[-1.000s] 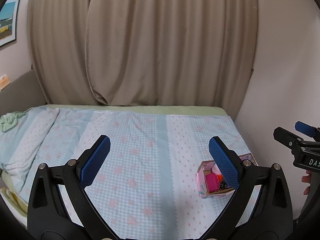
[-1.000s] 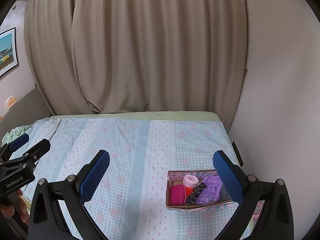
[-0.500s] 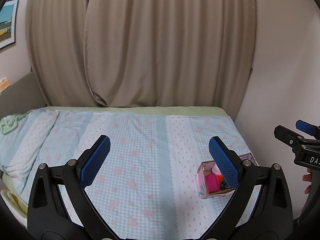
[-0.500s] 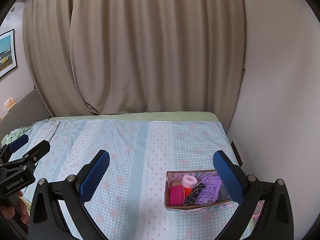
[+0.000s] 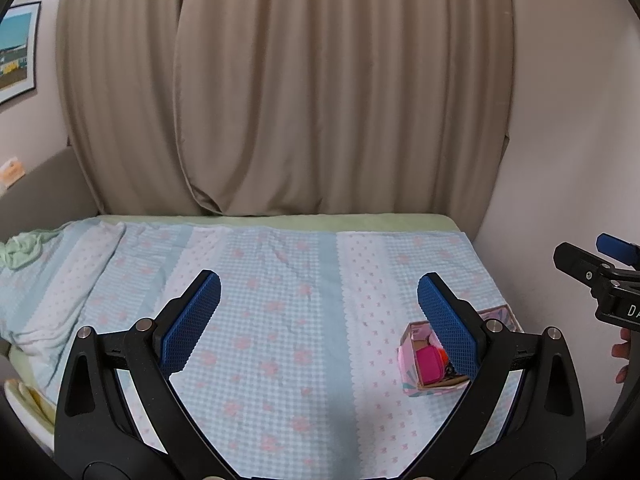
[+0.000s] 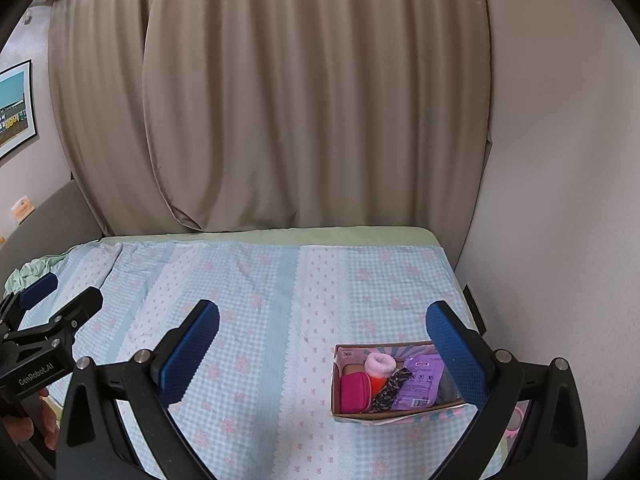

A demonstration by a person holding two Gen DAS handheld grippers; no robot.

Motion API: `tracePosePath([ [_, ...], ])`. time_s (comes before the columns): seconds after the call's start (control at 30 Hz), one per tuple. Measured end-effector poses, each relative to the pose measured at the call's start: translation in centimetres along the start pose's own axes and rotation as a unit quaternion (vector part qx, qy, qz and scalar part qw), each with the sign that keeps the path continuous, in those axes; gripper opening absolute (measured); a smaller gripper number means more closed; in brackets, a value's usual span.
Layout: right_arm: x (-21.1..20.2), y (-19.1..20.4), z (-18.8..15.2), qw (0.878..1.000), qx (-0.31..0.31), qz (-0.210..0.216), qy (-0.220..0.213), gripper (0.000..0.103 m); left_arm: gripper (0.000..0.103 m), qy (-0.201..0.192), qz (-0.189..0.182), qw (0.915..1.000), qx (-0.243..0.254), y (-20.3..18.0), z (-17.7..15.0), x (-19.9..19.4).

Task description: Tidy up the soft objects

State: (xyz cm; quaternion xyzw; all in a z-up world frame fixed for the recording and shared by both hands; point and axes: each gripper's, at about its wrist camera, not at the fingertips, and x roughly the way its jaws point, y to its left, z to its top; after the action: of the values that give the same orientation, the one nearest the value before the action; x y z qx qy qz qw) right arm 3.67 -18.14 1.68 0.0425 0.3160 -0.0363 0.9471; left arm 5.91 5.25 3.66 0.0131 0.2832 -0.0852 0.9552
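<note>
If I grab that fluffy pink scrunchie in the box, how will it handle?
The fluffy pale pink scrunchie looks plush, so it probably squashes and feels light. It rests on top of other items in the open cardboard box, likely lifting free easily. Being ring-shaped, it may flop or dangle from one side.

The bed [image 6: 360,236] carries a blue checked quilt [image 6: 260,320] with pink flowers. An open cardboard box [image 6: 396,416] sits near its right edge. Crumpled green cloth [image 5: 22,250] lies far left.
</note>
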Motion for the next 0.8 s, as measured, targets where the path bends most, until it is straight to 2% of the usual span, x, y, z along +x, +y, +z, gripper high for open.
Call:
tracePosePath([
  [0.8, -0.73, 0.10, 0.31, 1.000, -0.005, 0.000, -0.006, 0.103, 0.099, 0.002, -0.006, 1.0000, 0.001, -0.01, -0.13, -0.37],
])
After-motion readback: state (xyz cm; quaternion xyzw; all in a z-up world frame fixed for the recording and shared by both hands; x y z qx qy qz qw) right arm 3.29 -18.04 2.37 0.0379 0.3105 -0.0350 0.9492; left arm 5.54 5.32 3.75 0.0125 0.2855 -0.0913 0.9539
